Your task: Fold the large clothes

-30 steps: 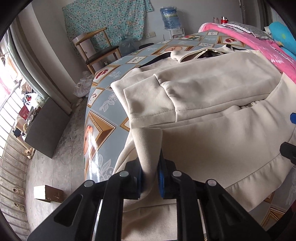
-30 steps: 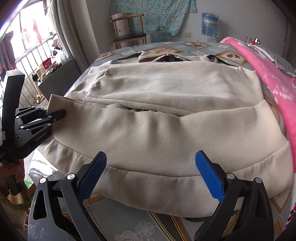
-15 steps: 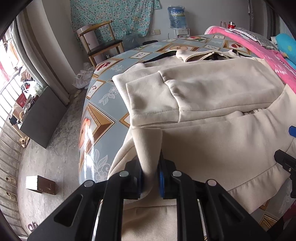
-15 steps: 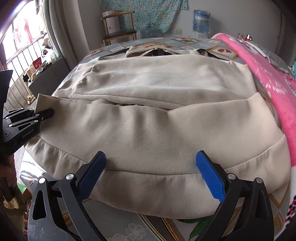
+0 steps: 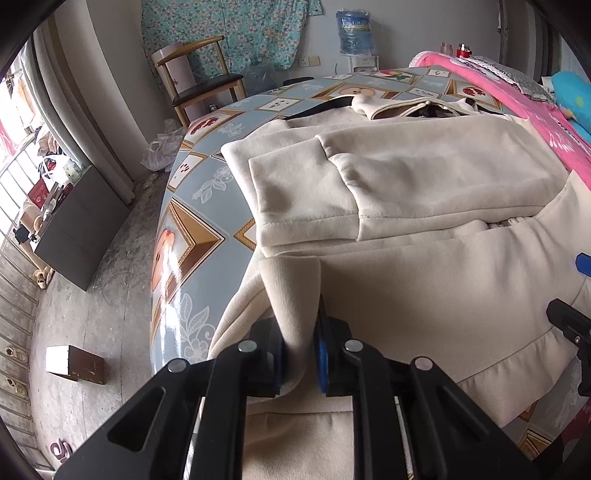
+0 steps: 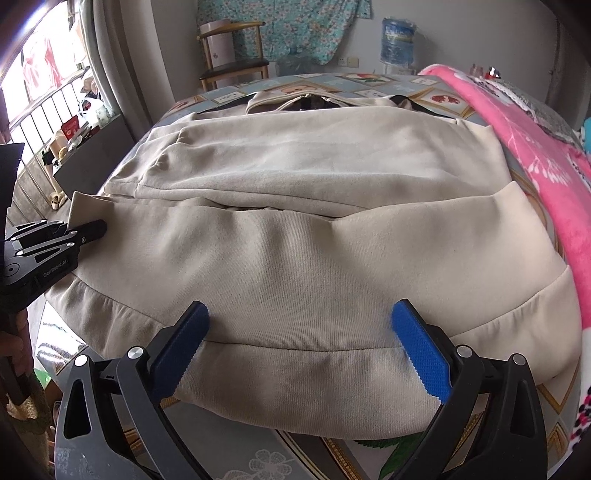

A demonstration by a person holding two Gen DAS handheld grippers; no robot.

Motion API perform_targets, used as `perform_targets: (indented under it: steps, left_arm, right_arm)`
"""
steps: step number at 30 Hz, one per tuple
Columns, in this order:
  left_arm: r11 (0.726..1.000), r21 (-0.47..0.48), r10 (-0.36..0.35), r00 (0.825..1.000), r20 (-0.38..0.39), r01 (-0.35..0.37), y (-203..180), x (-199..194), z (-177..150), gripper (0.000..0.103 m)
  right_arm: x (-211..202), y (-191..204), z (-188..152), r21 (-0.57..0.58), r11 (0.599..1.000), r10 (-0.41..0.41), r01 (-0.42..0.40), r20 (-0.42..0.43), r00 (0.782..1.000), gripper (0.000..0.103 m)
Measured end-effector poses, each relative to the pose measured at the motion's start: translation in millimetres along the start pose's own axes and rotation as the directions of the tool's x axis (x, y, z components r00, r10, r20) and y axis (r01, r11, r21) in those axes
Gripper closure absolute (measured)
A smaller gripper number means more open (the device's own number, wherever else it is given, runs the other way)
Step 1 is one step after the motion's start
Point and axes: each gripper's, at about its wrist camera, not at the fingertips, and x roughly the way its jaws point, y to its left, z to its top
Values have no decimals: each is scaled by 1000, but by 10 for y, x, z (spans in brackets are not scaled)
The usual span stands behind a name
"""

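wooden chair (image 5: 201,79) by wall | floral curtain (image 5: 229,29) | water dispenser (image 5: 354,33) | concrete floor (image 5: 103,295)

The cream sweatshirt (image 6: 303,258) lies on a grey-blue tablecloth (image 5: 207,206) printed with gold-framed squares and white flowers, beside a pink floral blanket (image 6: 535,162); the black right gripper (image 6: 297,334) carries blue pads (image 6: 421,347).
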Motion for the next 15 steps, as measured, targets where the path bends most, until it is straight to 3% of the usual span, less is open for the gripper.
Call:
perform_targets:
  steps: [6,11,15]
  left_arm:
    - [1000,-6,-14,1000,6,14,14,3,-4,89]
    - [1000,-12,-24,1000,4,24,24,-1,-10,89]
    - [1000,-9,-24,1000,3,24,13,-16,-31,89]
  right_arm:
    - [1,-10,9,-23,1000,20,-20,-12,1000,7]
    - [-92,-163,75,7,996,91,-90,-63,994,7]
    - [-417,-588,172,49,998,35,-36,28,999,7]
